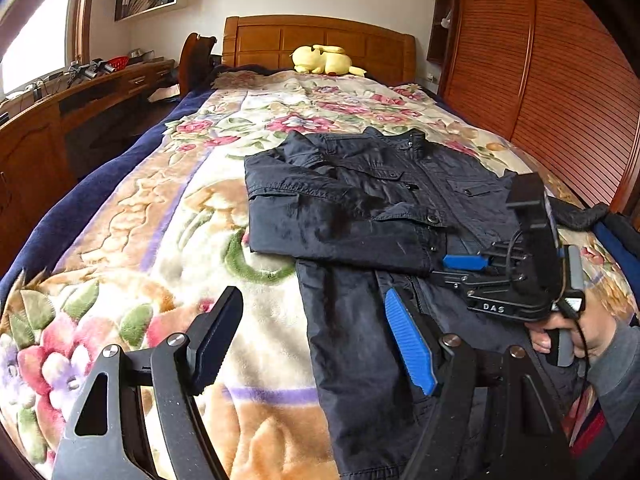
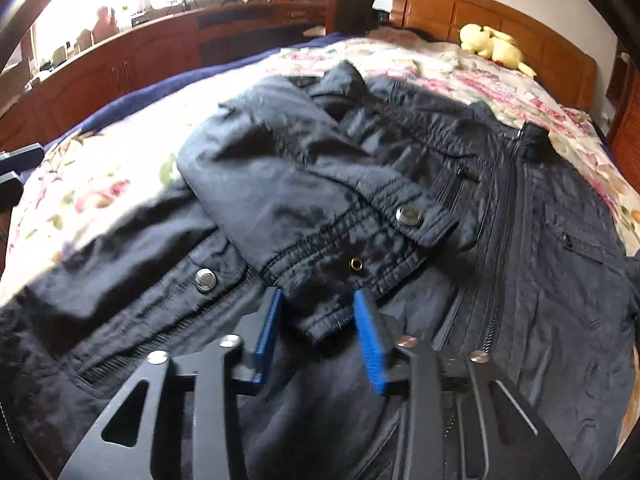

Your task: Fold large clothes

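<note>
A dark navy jacket (image 1: pixel 360 208) lies front up on the floral blanket (image 1: pixel 168 240), collar toward the headboard, with one sleeve folded across its chest. My left gripper (image 1: pixel 311 296) hovers open over the jacket's lower left edge, nothing between its fingers. My right gripper (image 2: pixel 318 294) is low over the jacket, and the folded sleeve's cuff (image 2: pixel 328 280) fills the gap between its blue pads (image 2: pixel 370 340), which sit against both of its sides. In the left wrist view the right gripper (image 1: pixel 448 266) rests at the cuff, held by a hand (image 1: pixel 576 332).
A yellow plush toy (image 1: pixel 324 60) lies by the wooden headboard (image 1: pixel 320 40). A slatted wooden wardrobe (image 1: pixel 540 60) runs along the bed's right side, and a cluttered desk (image 1: pixel 100 84) stands on the left under the window. The blanket's left half is bare.
</note>
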Demonstrator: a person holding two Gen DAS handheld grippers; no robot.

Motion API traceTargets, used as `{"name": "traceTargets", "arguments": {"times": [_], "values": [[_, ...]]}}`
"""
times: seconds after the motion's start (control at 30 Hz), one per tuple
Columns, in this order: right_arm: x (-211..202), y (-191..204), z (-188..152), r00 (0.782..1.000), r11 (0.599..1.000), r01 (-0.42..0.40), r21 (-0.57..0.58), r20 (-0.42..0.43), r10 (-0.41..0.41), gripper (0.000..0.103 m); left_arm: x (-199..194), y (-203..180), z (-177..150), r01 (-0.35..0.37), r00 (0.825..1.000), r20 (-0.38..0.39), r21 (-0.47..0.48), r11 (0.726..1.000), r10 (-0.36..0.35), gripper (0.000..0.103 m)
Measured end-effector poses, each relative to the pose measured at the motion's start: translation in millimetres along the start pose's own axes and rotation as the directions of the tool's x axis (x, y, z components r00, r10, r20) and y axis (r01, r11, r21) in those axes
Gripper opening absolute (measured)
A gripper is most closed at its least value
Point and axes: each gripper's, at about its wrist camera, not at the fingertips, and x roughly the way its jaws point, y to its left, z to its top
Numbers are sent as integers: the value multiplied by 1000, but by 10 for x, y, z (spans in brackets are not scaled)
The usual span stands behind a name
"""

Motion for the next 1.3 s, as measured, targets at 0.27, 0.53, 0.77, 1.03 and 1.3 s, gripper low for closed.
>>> {"name": "traceTargets", "arguments": {"times": [0.27,0.53,0.77,1.03,1.3], "values": [[-204,31,-31,996,998,64,-22,70,-63,7,28,-116,50,14,1000,11,15,1000,-14,75],[-883,-173,-244,976,992,109,59,185,-119,6,23,-219,86,29,999,20,21,999,-30,75],[-1307,-359,-600,957,979,174,110,217,-195,6,31,-363,148,46,998,31,24,999,-47,75],[-1488,-477,-802,936,955,255,149,209,-283,6,106,-630,247,80,996,37,33,996,-81,75],[-1595,-494,-850,917,938,309,155,213,-337,6,254,-953,288,108,994,17,67,992,-109,75]]}}
